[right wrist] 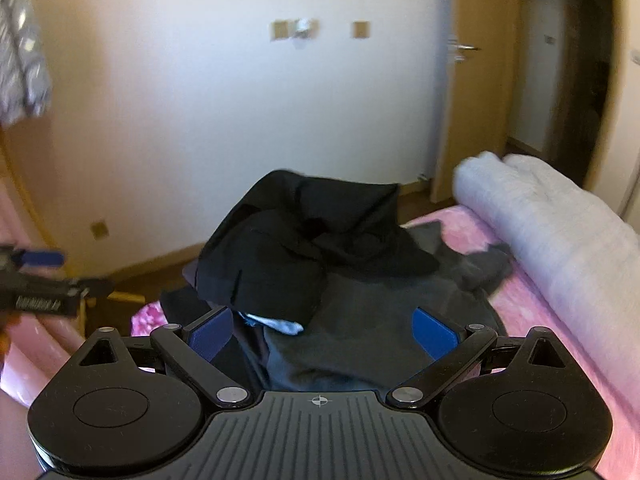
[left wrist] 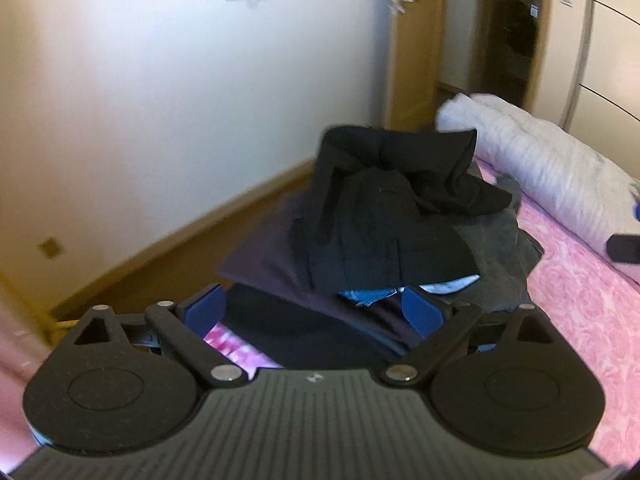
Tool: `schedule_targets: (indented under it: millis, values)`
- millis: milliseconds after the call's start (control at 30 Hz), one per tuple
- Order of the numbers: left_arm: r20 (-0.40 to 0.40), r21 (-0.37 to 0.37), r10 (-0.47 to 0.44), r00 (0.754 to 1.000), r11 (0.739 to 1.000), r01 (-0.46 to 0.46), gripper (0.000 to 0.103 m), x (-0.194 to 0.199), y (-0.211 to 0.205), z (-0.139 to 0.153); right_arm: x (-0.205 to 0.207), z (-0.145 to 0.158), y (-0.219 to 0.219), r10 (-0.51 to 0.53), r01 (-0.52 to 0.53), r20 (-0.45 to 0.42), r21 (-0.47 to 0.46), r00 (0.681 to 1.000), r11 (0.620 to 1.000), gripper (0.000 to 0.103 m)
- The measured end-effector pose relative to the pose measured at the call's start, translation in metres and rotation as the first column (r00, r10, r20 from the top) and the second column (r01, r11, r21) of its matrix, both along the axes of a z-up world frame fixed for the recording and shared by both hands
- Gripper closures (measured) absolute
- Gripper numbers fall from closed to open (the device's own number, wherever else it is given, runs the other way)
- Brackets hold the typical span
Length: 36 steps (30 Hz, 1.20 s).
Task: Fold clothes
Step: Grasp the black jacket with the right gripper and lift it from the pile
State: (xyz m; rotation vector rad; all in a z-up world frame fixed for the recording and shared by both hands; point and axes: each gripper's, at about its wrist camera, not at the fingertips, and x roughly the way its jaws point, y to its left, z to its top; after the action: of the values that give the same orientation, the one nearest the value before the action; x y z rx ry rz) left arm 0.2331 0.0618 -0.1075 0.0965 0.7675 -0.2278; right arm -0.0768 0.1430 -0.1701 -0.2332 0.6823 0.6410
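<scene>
A heap of clothes lies on a pink bedspread [left wrist: 576, 312]. On top is a crumpled black garment [left wrist: 384, 208], also in the right wrist view [right wrist: 304, 240]. Under it lie a dark navy piece [left wrist: 272, 260], a grey piece [right wrist: 360, 320] and a bit of light blue cloth [right wrist: 280, 325]. My left gripper [left wrist: 316, 312] is open and empty, just in front of the heap. My right gripper [right wrist: 324, 334] is open and empty over the grey piece. The left gripper also shows at the left edge of the right wrist view [right wrist: 36, 280].
A rolled grey-white blanket [left wrist: 540, 160] lies on the bed to the right of the heap, also in the right wrist view [right wrist: 552, 224]. Beyond the bed are a wooden floor [left wrist: 168, 264], a white wall and an open wooden door [right wrist: 456, 100].
</scene>
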Motion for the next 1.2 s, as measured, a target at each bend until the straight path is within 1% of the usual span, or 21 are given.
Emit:
schedule_targets:
  millis: [100, 167, 233, 300, 400, 467, 500, 533, 567, 600, 633, 667, 700, 733, 800, 833, 867, 933, 1000, 1100, 1200]
  values:
    - [-0.050, -0.040, -0.075, 0.996, 0.997, 0.073, 0.010, 0.056, 0.009, -0.032, 0.027, -0.029, 0.043, 0.118, -0.116, 0.019, -0.081, 0.993, 0.990, 0.004]
    - [-0.081, -0.069, -0.125, 0.989, 0.990, 0.120, 0.010, 0.093, 0.014, -0.053, 0.038, -0.050, 0.071, 0.207, -0.199, 0.036, -0.157, 0.978, 0.967, 0.004]
    - [-0.107, -0.117, -0.187, 0.976, 0.978, 0.175, 0.010, 0.123, 0.017, -0.074, 0.044, -0.076, 0.096, 0.295, -0.276, 0.045, -0.242, 0.954, 0.930, 0.004]
    - [-0.117, -0.167, -0.252, 0.961, 0.959, 0.231, 0.010, 0.146, 0.019, -0.091, 0.050, -0.101, 0.117, 0.370, -0.339, 0.044, -0.316, 0.928, 0.886, 0.004]
    - [-0.122, -0.204, -0.312, 0.942, 0.937, 0.284, 0.011, 0.171, 0.017, -0.110, 0.059, -0.134, 0.140, 0.431, -0.381, 0.039, -0.400, 0.901, 0.833, 0.004]
    - [-0.135, -0.237, -0.345, 0.929, 0.921, 0.308, 0.021, 0.181, 0.016, -0.119, 0.067, -0.145, 0.146, 0.435, -0.382, 0.039, -0.411, 0.900, 0.828, 0.004]
    - [-0.144, -0.257, -0.364, 0.920, 0.912, 0.320, 0.038, 0.185, 0.016, -0.122, 0.071, -0.150, 0.149, 0.434, -0.381, 0.040, -0.412, 0.900, 0.828, 0.004]
    - [-0.151, -0.276, -0.380, 0.912, 0.903, 0.331, 0.056, 0.187, 0.016, -0.124, 0.075, -0.155, 0.151, 0.433, -0.379, 0.041, -0.414, 0.900, 0.828, 0.013]
    - [-0.152, -0.288, -0.393, 0.907, 0.895, 0.340, 0.064, 0.188, 0.016, -0.125, 0.080, -0.157, 0.156, 0.429, -0.382, 0.024, -0.409, 0.903, 0.828, 0.032]
    - [-0.149, -0.287, -0.407, 0.901, 0.890, 0.354, 0.078, 0.187, 0.016, -0.124, 0.085, -0.157, 0.161, 0.425, -0.386, 0.006, -0.409, 0.905, 0.827, 0.037]
    - [-0.145, -0.283, -0.421, 0.896, 0.885, 0.370, 0.086, 0.186, 0.015, -0.123, 0.086, -0.158, 0.165, 0.426, -0.384, 0.009, -0.420, 0.905, 0.823, 0.042]
    - [-0.140, -0.273, -0.434, 0.890, 0.881, 0.386, 0.090, 0.186, 0.014, -0.121, 0.086, -0.157, 0.166, 0.431, -0.381, 0.018, -0.433, 0.902, 0.817, 0.051]
    - [-0.133, -0.270, -0.446, 0.885, 0.876, 0.400, 0.094, 0.187, 0.013, -0.118, 0.086, -0.155, 0.167, 0.436, -0.379, 0.028, -0.446, 0.899, 0.811, 0.056]
    - [-0.125, -0.270, -0.457, 0.880, 0.870, 0.414, 0.096, 0.187, 0.013, -0.113, 0.087, -0.153, 0.167, 0.442, -0.377, 0.037, -0.459, 0.896, 0.804, 0.067]
    - [-0.084, -0.276, -0.482, 0.872, 0.852, 0.444, 0.098, 0.189, 0.009, -0.099, 0.090, -0.143, 0.165, 0.440, -0.374, 0.047, -0.450, 0.897, 0.811, 0.081]
    - [-0.057, -0.278, -0.495, 0.867, 0.842, 0.462, 0.099, 0.188, 0.007, -0.089, 0.092, -0.133, 0.161, 0.432, -0.366, 0.058, -0.437, 0.900, 0.822, 0.087]
    - [-0.031, -0.279, -0.508, 0.861, 0.831, 0.480, 0.099, 0.187, 0.005, -0.077, 0.094, -0.121, 0.157, 0.422, -0.355, 0.073, -0.421, 0.904, 0.835, 0.090]
    - [0.028, -0.287, -0.529, 0.848, 0.808, 0.514, 0.099, 0.187, -0.002, -0.050, 0.095, -0.092, 0.142, 0.383, -0.314, 0.119, -0.379, 0.916, 0.870, 0.092]
    - [0.093, -0.283, -0.551, 0.829, 0.784, 0.553, 0.099, 0.182, -0.011, -0.021, 0.095, -0.062, 0.126, 0.338, -0.270, 0.166, -0.333, 0.926, 0.903, 0.094]
    - [0.196, -0.262, -0.580, 0.791, 0.746, 0.612, 0.099, 0.165, -0.036, 0.026, 0.096, -0.016, 0.102, 0.265, -0.204, 0.231, -0.258, 0.936, 0.944, 0.097]
    - [0.290, -0.250, -0.609, 0.738, 0.696, 0.673, 0.099, 0.135, -0.065, 0.072, 0.077, 0.030, 0.062, 0.174, -0.127, 0.307, -0.165, 0.936, 0.978, 0.098]
